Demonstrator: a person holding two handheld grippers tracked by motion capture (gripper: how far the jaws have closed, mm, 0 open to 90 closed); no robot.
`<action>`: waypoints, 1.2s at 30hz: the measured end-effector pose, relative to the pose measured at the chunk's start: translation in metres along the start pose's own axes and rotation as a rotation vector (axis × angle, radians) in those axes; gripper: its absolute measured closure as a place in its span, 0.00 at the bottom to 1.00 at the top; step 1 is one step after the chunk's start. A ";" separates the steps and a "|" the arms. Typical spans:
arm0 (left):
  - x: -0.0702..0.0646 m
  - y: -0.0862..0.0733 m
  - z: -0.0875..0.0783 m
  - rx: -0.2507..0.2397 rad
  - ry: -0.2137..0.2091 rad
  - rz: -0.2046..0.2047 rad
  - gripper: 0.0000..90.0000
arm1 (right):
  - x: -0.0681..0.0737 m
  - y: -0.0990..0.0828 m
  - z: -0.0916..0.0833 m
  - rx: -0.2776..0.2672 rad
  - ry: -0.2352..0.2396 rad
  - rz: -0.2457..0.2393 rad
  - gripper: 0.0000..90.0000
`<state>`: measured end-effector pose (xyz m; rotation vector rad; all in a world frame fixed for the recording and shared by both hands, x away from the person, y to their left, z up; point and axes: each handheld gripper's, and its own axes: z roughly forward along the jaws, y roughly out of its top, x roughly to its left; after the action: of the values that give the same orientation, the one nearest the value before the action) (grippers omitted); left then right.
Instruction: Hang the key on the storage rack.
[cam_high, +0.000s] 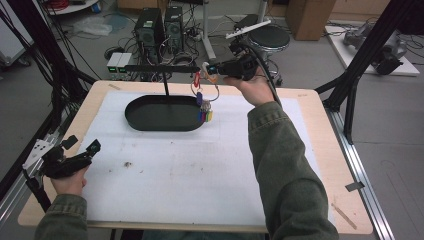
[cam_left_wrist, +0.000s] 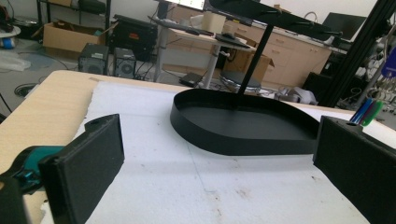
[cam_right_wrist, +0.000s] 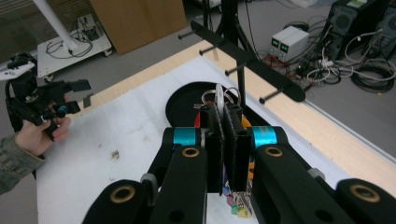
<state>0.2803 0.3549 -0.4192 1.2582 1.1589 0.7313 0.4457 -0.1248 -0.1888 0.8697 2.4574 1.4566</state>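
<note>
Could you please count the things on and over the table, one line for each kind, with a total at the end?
Tongs: 2, the left tongs and the right tongs
Black tray with peg stand: 1
Bunch of keys with coloured tags: 1, hanging from the right tongs
White mat: 1
Total: 5

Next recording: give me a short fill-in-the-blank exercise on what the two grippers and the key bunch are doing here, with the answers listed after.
1. The right gripper is shut on a bunch of ____ with coloured tags.
2. The bunch hangs near the right end of the black ____ on the stand's base.
3. The left gripper holds nothing; its jaws stand ____.
4. Above the tray a black bar carries several ____ for hanging things.

Missing words: keys; tray; open; pegs
</note>
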 end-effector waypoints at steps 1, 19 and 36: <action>0.000 0.000 0.000 -0.001 0.000 0.000 0.03 | 0.000 0.000 0.000 0.000 0.000 0.000 0.98; 0.001 0.000 -0.001 0.001 -0.005 0.000 0.03 | -0.009 0.037 0.021 0.003 0.021 -0.004 0.98; 0.003 0.000 -0.004 -0.006 0.003 -0.010 0.03 | -0.026 0.036 0.061 0.031 -0.047 0.074 0.98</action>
<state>0.2774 0.3591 -0.4200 1.2458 1.1640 0.7290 0.5067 -0.0799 -0.1939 0.9997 2.4439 1.4082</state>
